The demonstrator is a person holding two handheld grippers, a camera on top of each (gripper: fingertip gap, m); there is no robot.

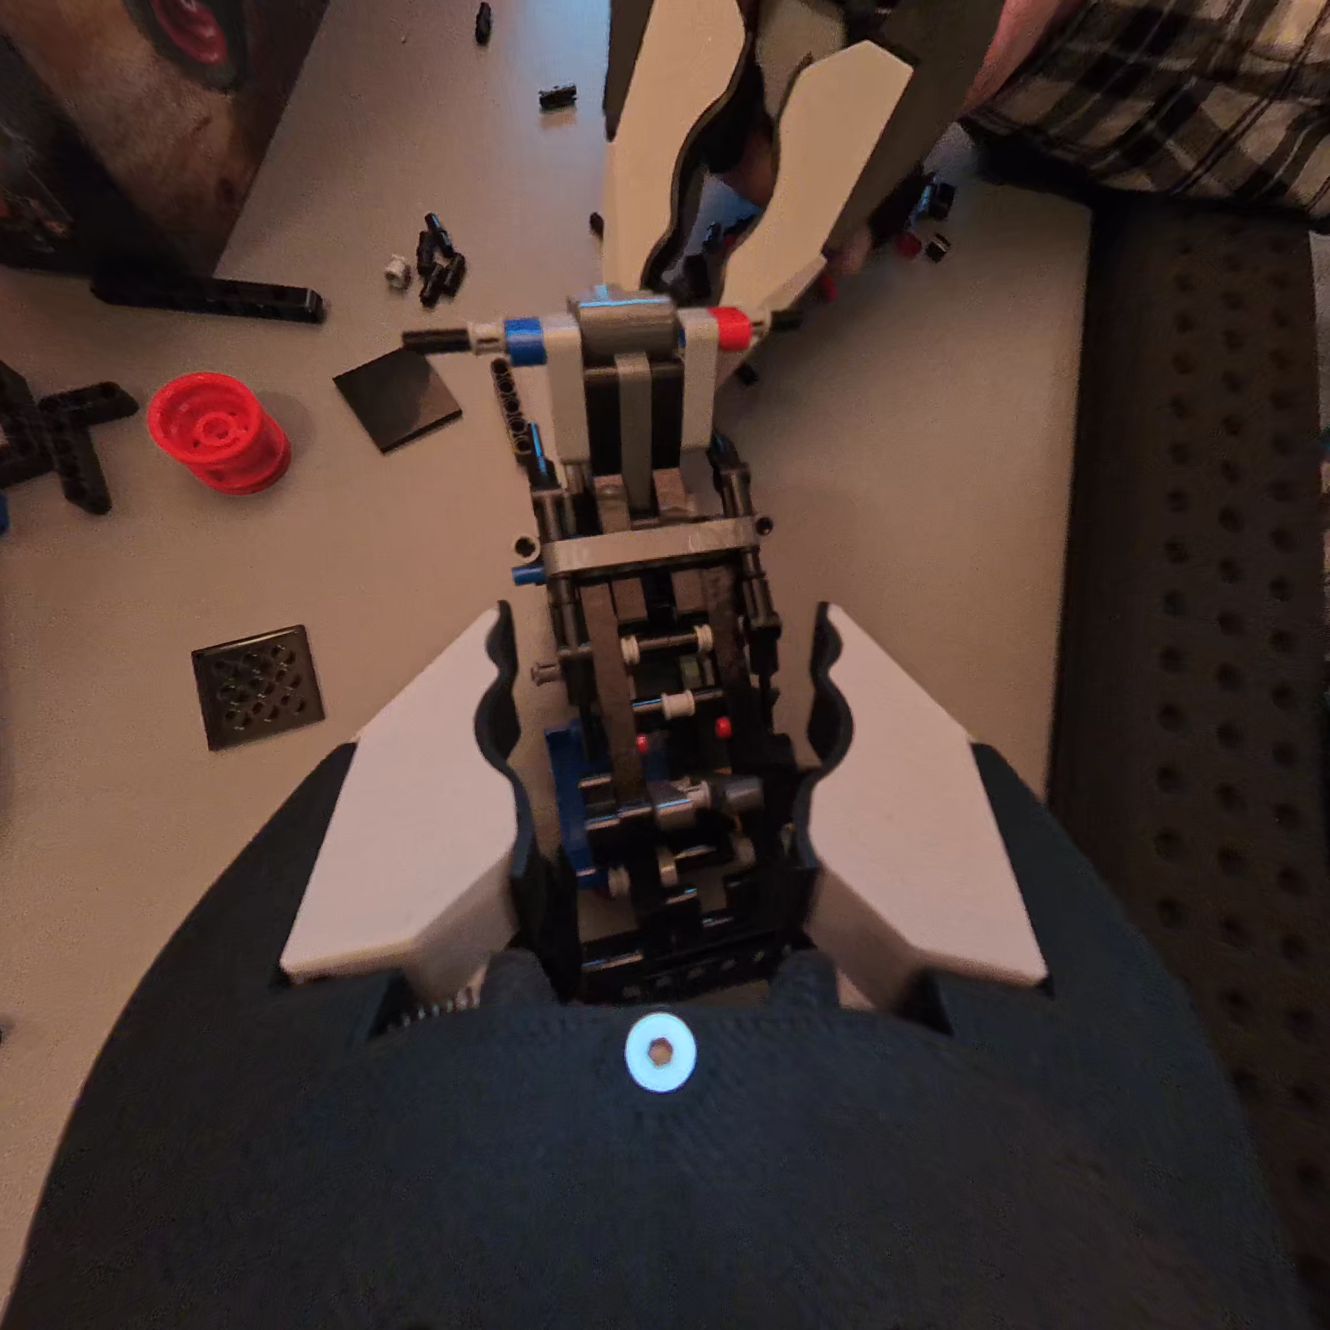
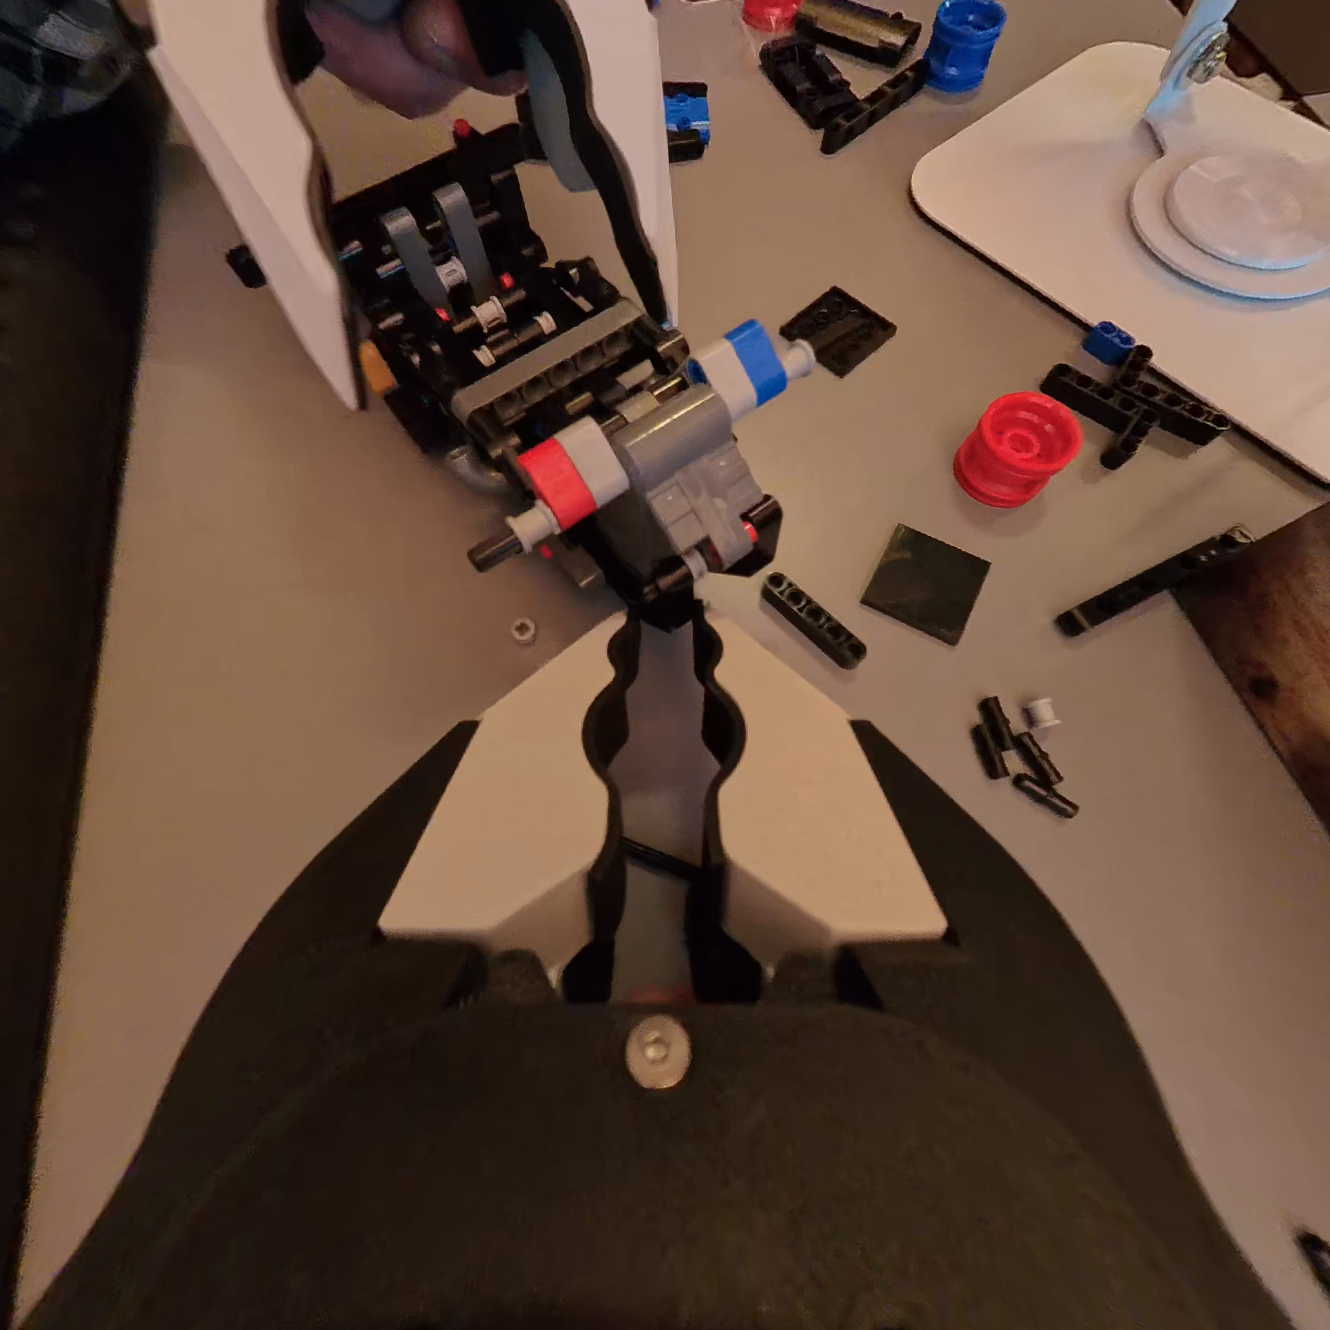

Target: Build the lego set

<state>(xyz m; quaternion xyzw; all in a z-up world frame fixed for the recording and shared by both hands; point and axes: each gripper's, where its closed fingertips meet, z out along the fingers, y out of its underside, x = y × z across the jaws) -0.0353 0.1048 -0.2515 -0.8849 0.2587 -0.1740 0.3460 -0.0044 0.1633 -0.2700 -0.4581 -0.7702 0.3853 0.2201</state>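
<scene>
The lego assembly [image 1: 648, 648] is a long black chassis with grey levers and a grey motor block [image 2: 676, 446] at one end, carrying a red bush [image 2: 550, 482] and a blue bush [image 2: 756, 360] on a cross axle. My left gripper [image 1: 662, 619] is shut on the chassis sides and holds it over the table; it also shows in the right wrist view [image 2: 504, 345]. My right gripper [image 2: 666, 622] is closed on the black end of the assembly below the motor block; it shows in the left wrist view [image 1: 691, 288] at the far end.
Loose on the grey table [image 2: 288, 648]: a red wheel hub [image 2: 1018, 446], black square tile [image 2: 925, 583], short black beam [image 2: 813, 619], long black beam [image 2: 1151, 583], black pins [image 2: 1022, 756], studded plate [image 1: 257, 687], blue hub [image 2: 964, 43]. A white board [image 2: 1043, 201] lies far right; a dark perforated mat [image 1: 1187, 648] borders the table. The grippers' ends are close to 8 cm from one another. From either gripper's tips it is about 12 cm to the red wheel hub [image 2: 1018, 446]. Look for it in the left wrist view [image 1: 233, 405] too.
</scene>
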